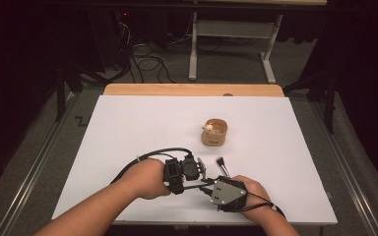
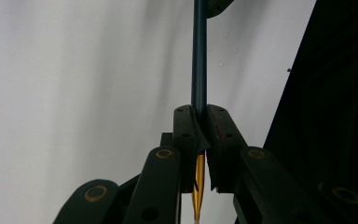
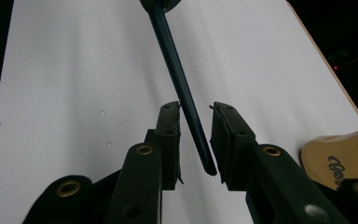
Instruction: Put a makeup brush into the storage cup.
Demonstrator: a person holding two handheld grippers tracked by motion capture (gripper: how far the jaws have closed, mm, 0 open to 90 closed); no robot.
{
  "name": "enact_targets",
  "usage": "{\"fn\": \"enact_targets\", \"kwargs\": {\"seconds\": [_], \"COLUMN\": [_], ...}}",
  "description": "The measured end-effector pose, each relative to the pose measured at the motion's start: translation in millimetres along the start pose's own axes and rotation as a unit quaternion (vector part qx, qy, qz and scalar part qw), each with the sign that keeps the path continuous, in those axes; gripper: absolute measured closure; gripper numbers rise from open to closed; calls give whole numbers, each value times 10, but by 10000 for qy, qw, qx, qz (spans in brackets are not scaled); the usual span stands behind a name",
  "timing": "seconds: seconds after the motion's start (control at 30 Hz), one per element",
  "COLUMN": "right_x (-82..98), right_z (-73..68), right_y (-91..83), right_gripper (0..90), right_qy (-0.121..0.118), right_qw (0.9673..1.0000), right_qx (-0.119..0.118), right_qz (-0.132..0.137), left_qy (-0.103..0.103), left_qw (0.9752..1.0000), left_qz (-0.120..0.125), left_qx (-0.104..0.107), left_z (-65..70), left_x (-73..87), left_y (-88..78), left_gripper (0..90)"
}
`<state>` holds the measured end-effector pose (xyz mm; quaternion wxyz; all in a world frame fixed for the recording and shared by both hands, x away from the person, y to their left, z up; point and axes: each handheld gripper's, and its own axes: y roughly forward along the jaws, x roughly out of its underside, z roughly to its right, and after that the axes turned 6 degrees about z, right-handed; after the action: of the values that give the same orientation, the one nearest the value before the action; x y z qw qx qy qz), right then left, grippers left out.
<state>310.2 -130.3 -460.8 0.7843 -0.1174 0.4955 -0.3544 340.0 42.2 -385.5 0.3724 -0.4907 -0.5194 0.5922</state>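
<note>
the left gripper (image 2: pixel 199 122) pinches the brush handle (image 2: pixel 199 56) so it can be passed; the right gripper (image 3: pixel 196 122), at its 3 o'clock, sits open around the handle's free end.

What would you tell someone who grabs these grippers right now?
Left gripper: shut on the brush, near its gold ferrule.
Right gripper: open, jaws on either side of the handle's free end, not clamped.
The brush is held between both grippers near the table's front edge; its bristles show in the high view.
The cup stands farther back, apart from both.
Done: brush picked up.
Left: probably a handover to the right gripper, then perhaps into the cup.
</note>
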Motion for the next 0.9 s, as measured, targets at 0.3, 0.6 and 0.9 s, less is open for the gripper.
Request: {"fn": "enact_targets", "kwargs": {"seconds": [0.3,0.6,0.9], "right_x": [-2,-16,-32], "right_z": [4,5,-34], "right_y": [0,-15,-5], "right_gripper": [780,806,861], "right_qy": [-30,-141,-367], "right_qw": [10000,9999,9992], "right_qx": [-26,-22,-140], "right_qz": [2,-23,-2], "left_qy": [-12,-15,-93], "left_qw": [10000,10000,9998], "left_qz": [41,67,180], "left_qx": [2,-5,-80], "left_z": [-1,-15,-54], "left_x": [5,9,22], "left_y": [-3,-21,-80], "left_gripper": [829,821,790]}}
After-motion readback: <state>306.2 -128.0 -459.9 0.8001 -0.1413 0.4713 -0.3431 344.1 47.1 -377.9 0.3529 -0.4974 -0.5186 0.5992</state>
